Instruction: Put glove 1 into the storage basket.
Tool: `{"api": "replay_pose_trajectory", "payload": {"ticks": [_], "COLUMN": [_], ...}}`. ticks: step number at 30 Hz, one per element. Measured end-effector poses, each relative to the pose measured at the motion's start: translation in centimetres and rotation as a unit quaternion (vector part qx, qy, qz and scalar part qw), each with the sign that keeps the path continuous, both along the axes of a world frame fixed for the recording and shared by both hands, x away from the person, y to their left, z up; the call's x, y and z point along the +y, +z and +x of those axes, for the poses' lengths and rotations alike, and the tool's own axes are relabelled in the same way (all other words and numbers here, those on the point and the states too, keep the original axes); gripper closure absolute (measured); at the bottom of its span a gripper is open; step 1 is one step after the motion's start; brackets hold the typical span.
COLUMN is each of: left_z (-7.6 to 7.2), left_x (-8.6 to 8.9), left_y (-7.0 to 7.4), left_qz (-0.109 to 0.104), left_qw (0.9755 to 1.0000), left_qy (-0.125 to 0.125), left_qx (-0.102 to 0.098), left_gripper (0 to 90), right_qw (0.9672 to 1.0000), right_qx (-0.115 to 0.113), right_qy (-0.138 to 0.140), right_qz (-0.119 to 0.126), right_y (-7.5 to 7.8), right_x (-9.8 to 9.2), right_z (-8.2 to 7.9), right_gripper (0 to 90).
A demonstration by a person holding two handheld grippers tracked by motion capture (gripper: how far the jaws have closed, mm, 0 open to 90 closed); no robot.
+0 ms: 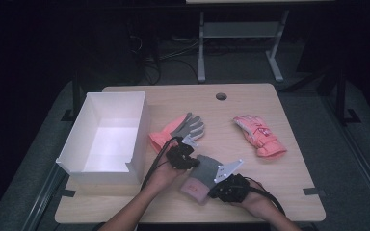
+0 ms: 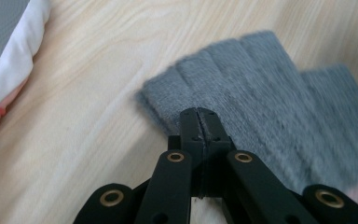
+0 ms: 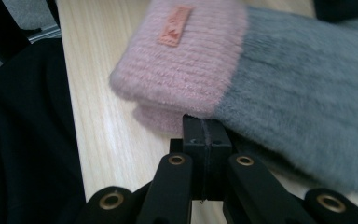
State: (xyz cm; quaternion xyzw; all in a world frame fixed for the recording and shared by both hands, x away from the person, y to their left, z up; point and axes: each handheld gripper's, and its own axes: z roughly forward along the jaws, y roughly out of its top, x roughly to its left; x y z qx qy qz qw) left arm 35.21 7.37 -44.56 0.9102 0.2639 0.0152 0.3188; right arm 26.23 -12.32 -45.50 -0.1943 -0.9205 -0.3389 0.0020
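Note:
A grey knitted glove point(image 1: 204, 172) with a pink cuff point(image 1: 192, 188) lies flat near the table's front edge. My left gripper point(image 1: 196, 163) is shut, its closed tip point(image 2: 199, 116) over the grey fingers point(image 2: 242, 70). My right gripper point(image 1: 211, 191) is shut too. Its tip point(image 3: 204, 123) sits at the glove's near edge, where the pink cuff point(image 3: 186, 60) with an orange label meets the grey part point(image 3: 303, 102). I see no fabric pinched between either pair of jaws. A hand holds each gripper from the bottom of the high view.
An open white box point(image 1: 108, 139) stands at the table's left. A pink ski glove with a grey palm point(image 1: 178, 129) lies just behind my left gripper, its edge point(image 2: 4, 51) close by. Another pink ski glove point(image 1: 260, 135) lies to the right. A cable hole point(image 1: 221, 96) is at the back.

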Motion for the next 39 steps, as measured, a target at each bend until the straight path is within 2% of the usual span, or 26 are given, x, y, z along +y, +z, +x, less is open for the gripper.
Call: {"api": "replay_pose_trajectory", "payload": {"ticks": [5, 6, 9, 10, 12, 13, 16, 17, 18, 19, 21, 24, 25, 26, 27, 28, 29, 30, 31, 32, 33, 34, 35, 36, 37, 39], "left_z": [0.4, 0.5, 0.5, 0.4, 0.4, 0.3, 0.2, -0.1, -0.3, -0.7, -1.3, -1.8, -2.1, -2.3, -2.4, -2.7, -3.1, -3.3, -3.3, -3.3, -3.6, -3.6, -3.7, -3.7, -3.7, -3.7], "left_x": [-0.7, -1.0, -1.2, -1.2, -1.1, -0.8, -0.2, 0.0, 0.2, 0.4, 0.9, 1.0, 1.0, 0.9, 0.9, 0.7, 0.5, 0.2, 0.1, 0.1, -0.4, -0.4, -0.8, -0.8, -1.1, -1.5], "left_y": [-0.1, -0.1, 0.0, 0.0, 0.1, 0.5, 1.0, 1.4, 1.6, 1.7, 1.9, 1.9, 1.8, 1.8, 1.8, 1.7, 1.6, 1.5, 1.4, 1.4, 1.0, 1.0, 0.6, 0.6, 0.3, -0.3], "left_qz": [-0.009, -0.009, -0.007, -0.018, -0.019, -0.029, -0.033, -0.040, -0.046, -0.053, -0.043, -0.038, -0.033, -0.034, -0.019, -0.022, -0.013, -0.012, -0.004, -0.004, -0.001, -0.001, 0.016, 0.016, 0.017, 0.031], "left_qw": [1.0000, 0.9999, 0.9999, 0.9998, 0.9998, 0.9996, 0.9994, 0.9992, 0.9989, 0.9986, 0.9990, 0.9992, 0.9994, 0.9994, 0.9995, 0.9996, 0.9996, 0.9997, 0.9995, 0.9995, 0.9995, 0.9995, 0.9989, 0.9989, 0.9991, 0.9986], "left_qy": [-0.003, -0.008, -0.013, -0.008, -0.008, -0.003, -0.004, 0.000, 0.001, 0.005, 0.001, -0.005, -0.009, -0.009, -0.024, -0.020, -0.025, -0.022, -0.031, -0.031, -0.030, -0.030, -0.040, -0.040, -0.035, -0.036], "left_qx": [0.000, 0.001, -0.002, -0.001, -0.001, -0.001, -0.001, 0.000, 0.000, -0.002, -0.008, -0.004, -0.002, 0.001, -0.002, 0.000, -0.003, -0.005, -0.008, -0.008, -0.011, -0.011, -0.019, -0.019, -0.020, -0.024], "left_gripper": [89.6, 89.6, 89.6, 89.6, 89.5, 89.3, 82.2, 77.4, 77.4, 73.2, 54.1, 39.3, 39.3, 35.1, 32.8, 29.1, 22.8, 20.8, 18.3, 16.9, 16.0, 15.2, 15.0, 14.5, 14.5, 13.4], "right_qw": [1.0000, 0.9999, 0.9997, 0.9997, 0.9997, 0.9997, 0.9997, 0.9996, 0.9996, 0.9994, 0.9985, 0.9975, 0.9969, 0.9956, 0.9951, 0.9944, 0.9927, 0.9916, 0.9903, 0.9903, 0.9881, 0.9881, 0.9862, 0.9862, 0.9847, 0.9825], "right_qx": [0.004, -0.007, -0.008, -0.008, -0.009, -0.009, 0.001, -0.001, -0.001, 0.000, -0.009, -0.013, -0.017, -0.015, -0.015, -0.018, -0.019, -0.021, -0.023, -0.023, -0.022, -0.022, -0.021, -0.021, -0.021, -0.021], "right_qy": [0.003, 0.015, 0.022, 0.021, 0.020, 0.018, 0.007, -0.008, -0.008, -0.015, -0.044, -0.062, -0.070, -0.085, -0.090, -0.098, -0.114, -0.124, -0.134, -0.134, -0.149, -0.149, -0.162, -0.162, -0.170, -0.182], "right_qz": [0.005, 0.005, 0.006, 0.008, 0.011, 0.013, 0.023, 0.027, 0.027, 0.032, 0.032, 0.031, 0.033, 0.036, 0.037, 0.035, 0.034, 0.031, 0.030, 0.030, 0.028, 0.028, 0.030, 0.030, 0.033, 0.031], "right_y": [0.0, -0.1, -0.2, -0.2, -0.1, 0.1, 0.4, 0.7, 0.7, 0.9, 1.2, 1.3, 1.3, 1.3, 1.3, 1.3, 1.1, 1.0, 0.9, 0.9, 0.9, 0.9, 0.9, 0.9, 0.9, 0.8], "right_x": [1.1, 1.8, 2.3, 2.3, 2.2, 2.0, 1.4, 0.4, 0.4, -0.1, -1.8, -2.9, -3.5, -4.2, -4.6, -5.1, -6.1, -6.6, -7.0, -7.0, -8.0, -8.0, -8.5, -8.5, -8.6, -8.6], "right_z": [0.0, 0.1, 0.2, 0.2, 0.2, 0.1, -0.2, -0.4, -0.4, -0.5, -0.5, -0.3, -0.3, -0.2, -0.2, -0.3, -0.4, -0.4, -0.5, -0.5, -0.4, -0.4, 0.0, 0.0, 0.1, 0.4], "right_gripper": [90.0, 90.0, 90.0, 90.0, 90.0, 90.0, 88.7, 80.6, 80.6, 77.7, 68.7, 63.2, 60.7, 58.3, 56.5, 53.7, 48.7, 45.3, 42.8, 42.8, 38.3, 38.3, 32.4, 32.4, 30.6, 21.5]}}
